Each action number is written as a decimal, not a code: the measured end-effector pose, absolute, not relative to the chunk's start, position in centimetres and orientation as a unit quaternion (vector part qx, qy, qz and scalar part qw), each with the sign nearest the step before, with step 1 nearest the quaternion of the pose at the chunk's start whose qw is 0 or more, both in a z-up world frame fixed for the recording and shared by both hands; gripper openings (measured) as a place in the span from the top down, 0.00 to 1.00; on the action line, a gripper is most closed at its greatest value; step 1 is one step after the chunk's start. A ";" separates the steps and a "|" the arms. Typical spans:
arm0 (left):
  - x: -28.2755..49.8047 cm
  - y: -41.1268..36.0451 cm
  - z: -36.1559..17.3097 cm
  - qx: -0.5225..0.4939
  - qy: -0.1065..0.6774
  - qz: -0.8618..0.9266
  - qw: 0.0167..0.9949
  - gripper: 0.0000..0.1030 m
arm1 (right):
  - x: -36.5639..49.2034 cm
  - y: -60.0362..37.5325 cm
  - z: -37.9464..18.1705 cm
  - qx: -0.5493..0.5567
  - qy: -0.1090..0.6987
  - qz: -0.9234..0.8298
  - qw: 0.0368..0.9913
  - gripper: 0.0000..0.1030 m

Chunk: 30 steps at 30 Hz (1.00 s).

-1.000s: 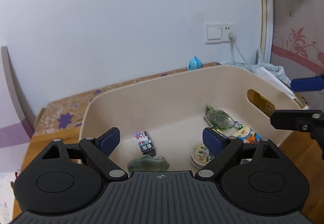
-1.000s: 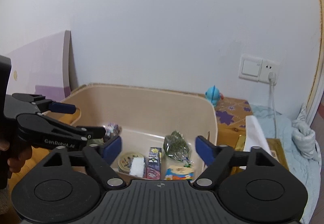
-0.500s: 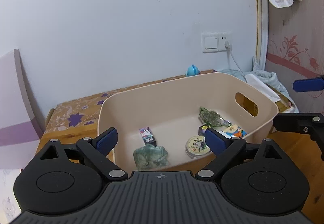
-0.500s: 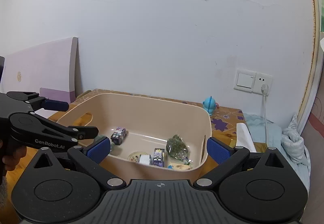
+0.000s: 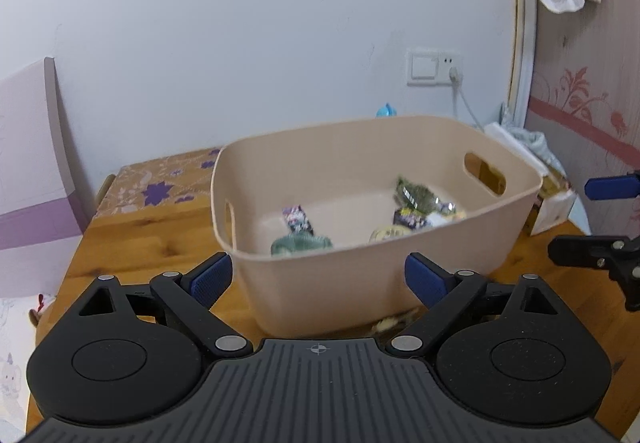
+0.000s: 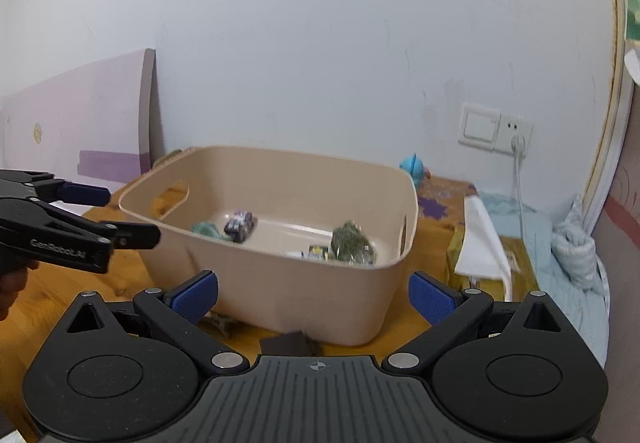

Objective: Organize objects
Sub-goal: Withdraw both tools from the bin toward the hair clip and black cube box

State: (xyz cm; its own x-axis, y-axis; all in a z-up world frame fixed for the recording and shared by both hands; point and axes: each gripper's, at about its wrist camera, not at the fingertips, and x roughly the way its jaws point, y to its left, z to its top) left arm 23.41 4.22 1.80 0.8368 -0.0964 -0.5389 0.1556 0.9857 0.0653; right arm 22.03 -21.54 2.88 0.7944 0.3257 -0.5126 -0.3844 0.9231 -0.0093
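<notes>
Both pairs of jaws stand wide apart with nothing between them: the left gripper [image 5: 318, 277] and the right gripper [image 6: 314, 293] each hang in front of the beige bin [image 5: 516, 183], short of its near wall. The bin sits on the wooden table [image 5: 136, 243], toward the table's back edge near the wall. Inside it lie a small patterned box [image 5: 298, 219], a green crumpled packet [image 5: 302, 243], a dark green bag [image 6: 352, 239], a round tin [image 5: 386, 233] and some other small packs too blurred to name. Two things appear to lie outside the bin, on the table just before its near wall: a dark flat piece [image 6: 286, 343] and a thin greenish scrap [image 6: 222, 323], both half hidden by the right gripper's body. A small yellowish bit [image 5: 388, 323] shows there too in the left view.

Judging by this, the step in hand is the pause between placements, with most items already binned. The next move probably calls for lowering one gripper to the near table edge, closing on a flat item lying low against the wood, and lifting it over the rim.
</notes>
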 end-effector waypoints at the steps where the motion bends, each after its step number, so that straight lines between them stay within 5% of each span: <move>1: 23.3 4.3 1.4 0.053 0.284 -0.067 0.955 0.08 | 22.0 -21.6 2.6 -0.056 0.264 0.187 0.945 0.00; 30: 24.9 1.5 -5.4 0.035 0.391 -0.086 0.916 0.08 | 24.0 -22.7 -5.6 -0.034 0.385 0.177 0.905 0.00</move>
